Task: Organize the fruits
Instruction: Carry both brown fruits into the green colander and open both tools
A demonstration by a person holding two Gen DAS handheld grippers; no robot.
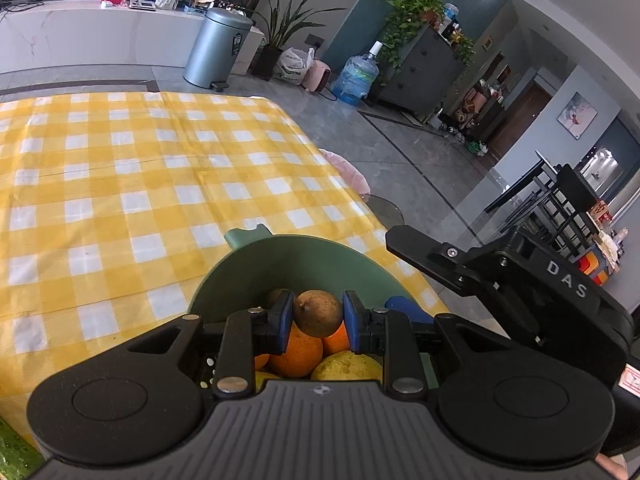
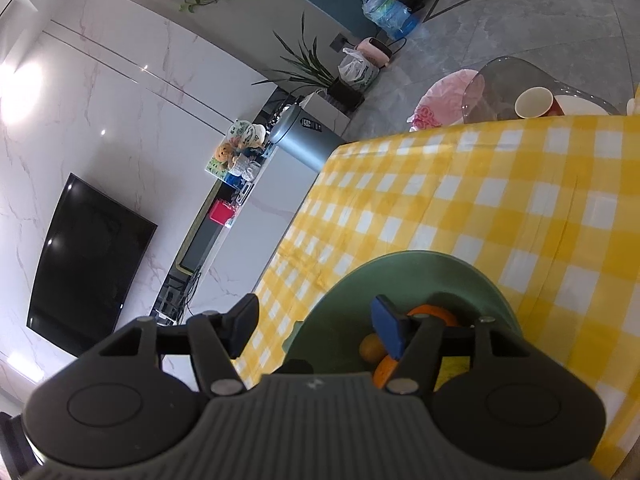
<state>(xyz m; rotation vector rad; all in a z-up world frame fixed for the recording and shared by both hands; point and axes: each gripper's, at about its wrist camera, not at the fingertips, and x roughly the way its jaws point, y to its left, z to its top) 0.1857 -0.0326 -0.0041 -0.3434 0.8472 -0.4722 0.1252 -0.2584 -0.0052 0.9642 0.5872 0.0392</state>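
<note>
**Two grippers over one green bowl**

Two handheld grippers meet above the round green bowl (image 1: pixel 240 264) that stands near the edge of the table with the yellow-and-white checked cloth (image 1: pixel 120 168).

The left gripper (image 1: pixel 318 318) points down and forward into the bowl. Its blue-padded fingers are clamped on a round brown fruit with a rough skin (image 1: pixel 318 312), one pad against each side, and the fruit hangs just above the pile in the bowl. Directly beneath it lie round oranges (image 1: pixel 296 354), and beside them a dull yellow fruit (image 1: pixel 346 366) shows near the gripper's body. A second brown fruit peeps out behind the left pad, mostly hidden.

The right gripper (image 2: pixel 316 330) comes in from the other side, tilted steeply so that the room appears rolled over in its own view. Its jaws stand wide apart and hold nothing: the black-backed finger (image 2: pixel 240 326) hangs outside the bowl over the table's edge, while the blue-padded finger (image 2: pixel 386 332) reaches over the bowl's inside, above the fruit. In the left wrist view this gripper's black body, lettered DAS, lies just to the right of the bowl, with one finger stretched over the rim.

In the right wrist view a small brown fruit and oranges (image 2: pixel 434 314) show beneath the blue pad.
</note>
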